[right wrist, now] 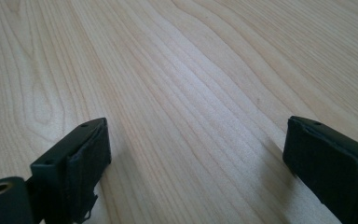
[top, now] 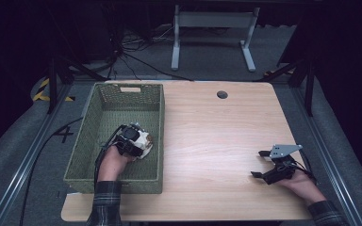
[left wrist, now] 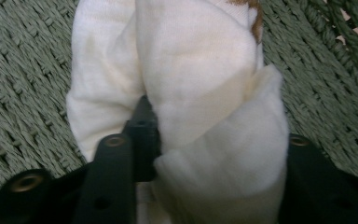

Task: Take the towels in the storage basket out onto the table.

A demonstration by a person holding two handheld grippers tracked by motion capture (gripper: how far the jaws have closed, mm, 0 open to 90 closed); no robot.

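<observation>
Cloth [left wrist: 200,93], white with a brown mark at one edge and bearing no readable writing, lies bundled in the basket [top: 104,106]. Left gripper [top: 143,141] pinches it between its jaws. Right gripper [top: 260,164] rests wide open over the table [top: 207,132].

Cream cloth [left wrist: 200,93] with brown patch; green woven basket [top: 104,109]; pale woodgrain table [top: 217,132]; black fingers [right wrist: 328,163].
</observation>
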